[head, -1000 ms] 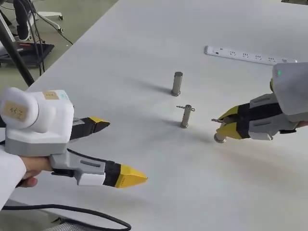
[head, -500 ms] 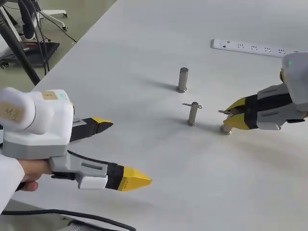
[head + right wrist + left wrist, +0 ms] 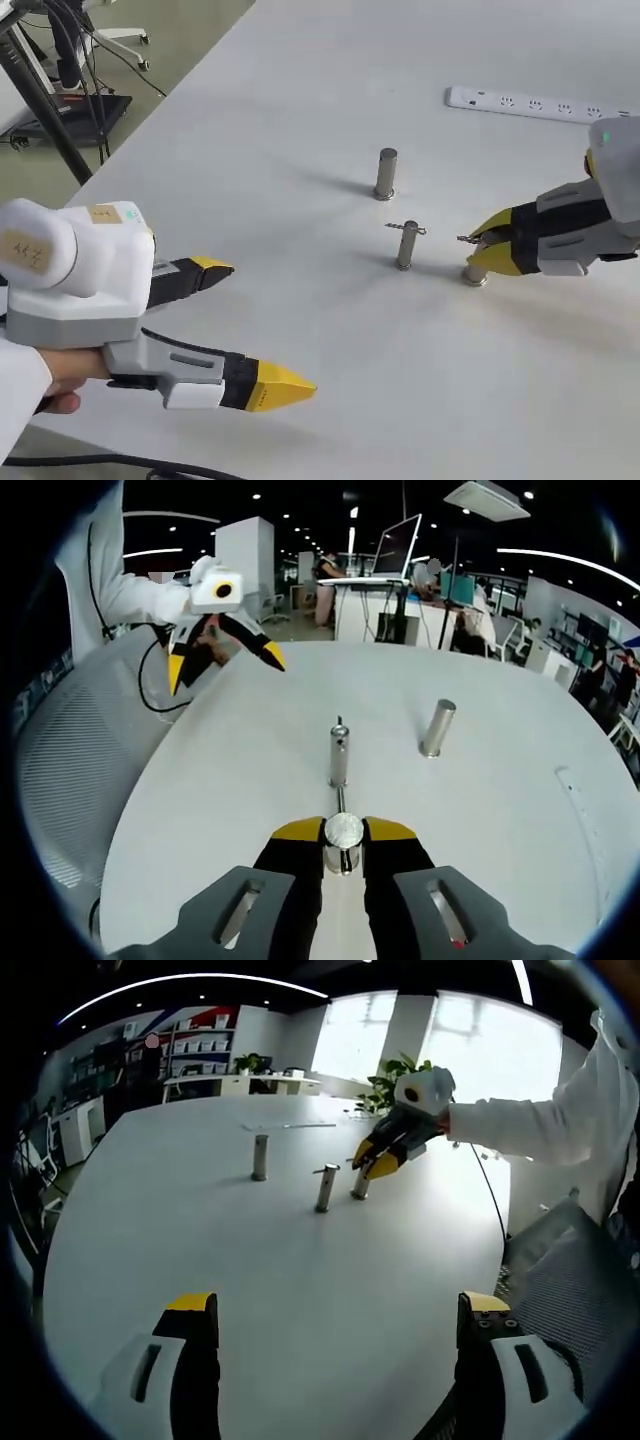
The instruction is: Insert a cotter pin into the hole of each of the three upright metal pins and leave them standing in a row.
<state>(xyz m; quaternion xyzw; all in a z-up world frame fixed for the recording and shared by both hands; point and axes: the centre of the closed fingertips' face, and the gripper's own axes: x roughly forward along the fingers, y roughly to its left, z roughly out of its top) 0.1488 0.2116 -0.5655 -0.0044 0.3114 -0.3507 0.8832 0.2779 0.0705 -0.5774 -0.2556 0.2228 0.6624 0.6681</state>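
Pinching a cotter pin (image 3: 466,240), seemingly: right tool (image 3: 482,250).

1. We record a large white table (image 3: 300,120) with a smooth matt top; its edge runs along the left of the head view.
2. Three metal pins stand upright on it in a slanting row, apart from one another: the far pin (image 3: 386,174) above centre, the middle pin (image 3: 405,246) with a cotter pin (image 3: 406,228) through its head, and the third pin (image 3: 475,273) right of centre.
3. A white power strip (image 3: 530,105) lies flat at the upper right, well apart from the pins.
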